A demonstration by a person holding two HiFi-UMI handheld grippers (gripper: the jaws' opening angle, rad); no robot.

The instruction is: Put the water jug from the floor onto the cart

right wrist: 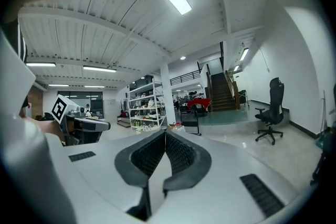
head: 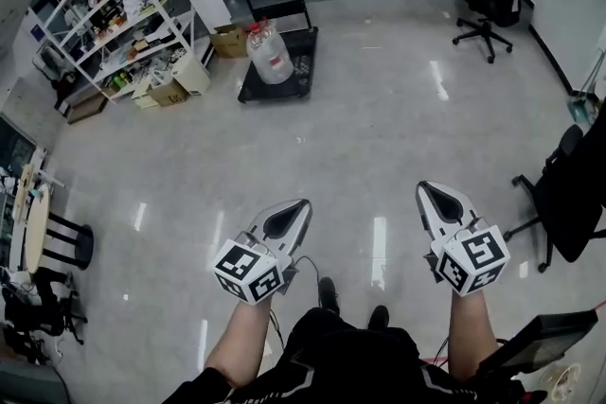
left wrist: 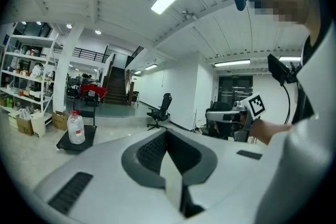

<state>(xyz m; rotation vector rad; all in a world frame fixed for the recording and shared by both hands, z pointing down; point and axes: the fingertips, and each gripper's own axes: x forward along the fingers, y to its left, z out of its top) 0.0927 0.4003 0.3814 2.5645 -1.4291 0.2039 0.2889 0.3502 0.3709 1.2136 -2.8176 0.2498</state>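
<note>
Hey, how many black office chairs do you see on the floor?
2: one office chair far off at upper right, another at the right edge, partly cut off. More may be hidden.

White left gripper (head: 303, 203), white right gripper (head: 423, 187), black-marked cubes (head: 249, 271)

Both tools (head: 301, 203) (head: 424, 188) closed, empty.

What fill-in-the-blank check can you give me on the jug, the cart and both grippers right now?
1. The water jug stands ____ the black cart.
2. The jug's cap is ____.
3. The left gripper and the right gripper both have their jaws ____.
4. Between each gripper's jaws there is ____.
Missing words: on; red; shut; nothing.
</note>
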